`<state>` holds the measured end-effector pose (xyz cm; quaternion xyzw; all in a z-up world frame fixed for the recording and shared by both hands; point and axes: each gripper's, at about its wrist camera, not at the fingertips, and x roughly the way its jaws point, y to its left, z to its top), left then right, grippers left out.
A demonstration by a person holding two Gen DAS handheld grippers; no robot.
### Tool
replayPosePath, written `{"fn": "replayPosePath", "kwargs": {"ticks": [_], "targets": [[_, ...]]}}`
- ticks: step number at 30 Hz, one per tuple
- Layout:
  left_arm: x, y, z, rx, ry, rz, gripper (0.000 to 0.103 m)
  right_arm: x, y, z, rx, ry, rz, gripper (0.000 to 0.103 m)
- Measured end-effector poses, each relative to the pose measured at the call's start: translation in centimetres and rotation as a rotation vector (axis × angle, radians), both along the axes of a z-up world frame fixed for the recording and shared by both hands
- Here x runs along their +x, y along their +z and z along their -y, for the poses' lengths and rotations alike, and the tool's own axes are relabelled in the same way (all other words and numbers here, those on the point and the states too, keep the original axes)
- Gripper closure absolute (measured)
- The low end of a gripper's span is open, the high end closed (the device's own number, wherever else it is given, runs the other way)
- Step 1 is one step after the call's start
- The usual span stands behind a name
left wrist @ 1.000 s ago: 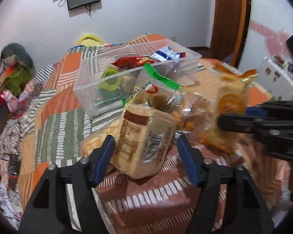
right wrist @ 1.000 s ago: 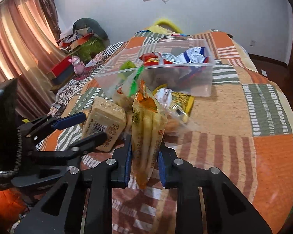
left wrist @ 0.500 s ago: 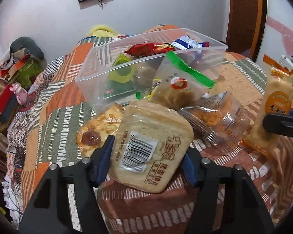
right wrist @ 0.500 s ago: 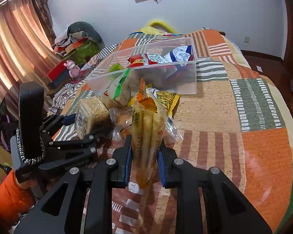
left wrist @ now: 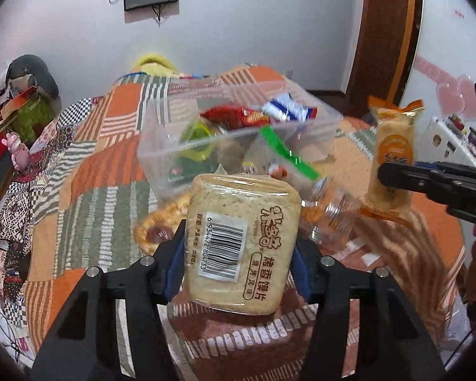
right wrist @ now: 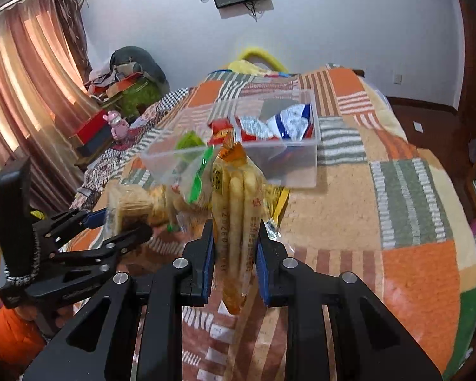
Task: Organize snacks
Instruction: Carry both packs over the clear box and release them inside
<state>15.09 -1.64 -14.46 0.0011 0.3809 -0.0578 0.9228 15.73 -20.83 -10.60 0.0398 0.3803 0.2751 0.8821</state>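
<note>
A: Left wrist view? 
B: The left gripper [left wrist: 239,255] pinches the bread-slice pack [left wrist: 241,247] upright, lifted off the quilt [left wrist: 89,171]; the clear bin [left wrist: 238,139] lies straight ahead.

A: Right wrist view? 
B: The right gripper [right wrist: 234,250] clamps the orange wafer pack [right wrist: 236,209], long axis vertical; the bin [right wrist: 301,165] sits ahead, seemingly about equally near both

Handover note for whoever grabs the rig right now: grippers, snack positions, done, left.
Left gripper: shut on the barcoded cracker pack, lifted off the bedspread.
Right gripper: shut on the orange biscuit pack, also held up.
Clear bin ahead already holds several snacks.
Left: drop both held packs in the bin, then the loose packets on the bedspread before it.
</note>
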Motion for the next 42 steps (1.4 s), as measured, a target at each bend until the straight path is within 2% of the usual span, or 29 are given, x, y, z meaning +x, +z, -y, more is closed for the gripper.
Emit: {"fn": "replayPosePath", "kwargs": {"ticks": [10,17,29,36,42], "targets": [[2.3,3.7,-2.3,-0.051,0.027,0.088,0.047,3.0,2.5,-0.6,0.030,-0.016,0.067,0.083],[5.4,4.8,-3.8,-0.065,0.053,0.114,0.047,6.1,3.8,-2.1,0.019,-0.018,0.114,0.083],[11.8,2.7,-5.6,-0.076,0.099,0.072,0.047,10.3,1.5,-4.7,-0.107,-0.021,0.102,0.083],[14.7,1.4,-6.2,-0.098,0.117,0.044,0.047,12.1,0.4,-5.5,-0.120,-0.003,0.066,0.082],[15.8,1.4,-6.1,-0.097,0.133,0.056,0.048,12.6,-0.2,-6.3,-0.134,0.026,0.043,0.082]]}}
